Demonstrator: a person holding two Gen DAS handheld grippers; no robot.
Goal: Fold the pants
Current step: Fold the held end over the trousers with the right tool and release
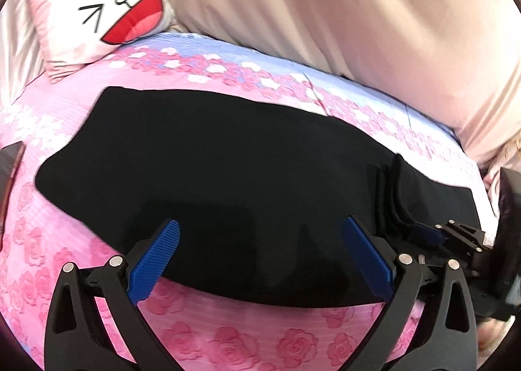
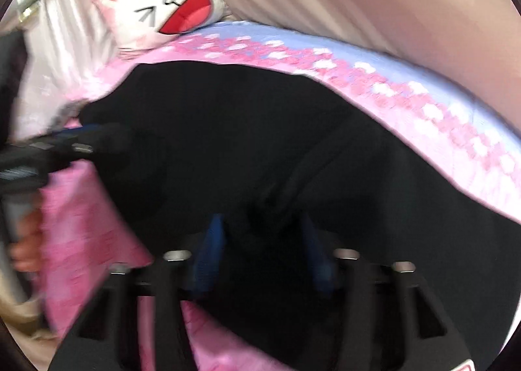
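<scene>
The black pants (image 1: 211,159) lie folded in a long band across the pink rose bed cover (image 1: 228,338). My left gripper (image 1: 260,222) hovers open over their near edge, its blue pads (image 1: 153,266) wide apart and nothing between them. At the right end my right gripper (image 1: 429,235) is shut on a bunched fold of the pants. In the blurred right wrist view, black cloth of the pants (image 2: 260,126) fills the gap between the fingers of the right gripper (image 2: 262,227). The left gripper (image 2: 81,139) shows at the left, over the pants' edge.
A white cat-face pillow (image 1: 107,6) leans at the back left. A beige quilt (image 1: 358,12) is heaped along the far side. A dark flat object (image 1: 9,169) lies at the left edge. A person's hand (image 2: 26,240) holds the left tool.
</scene>
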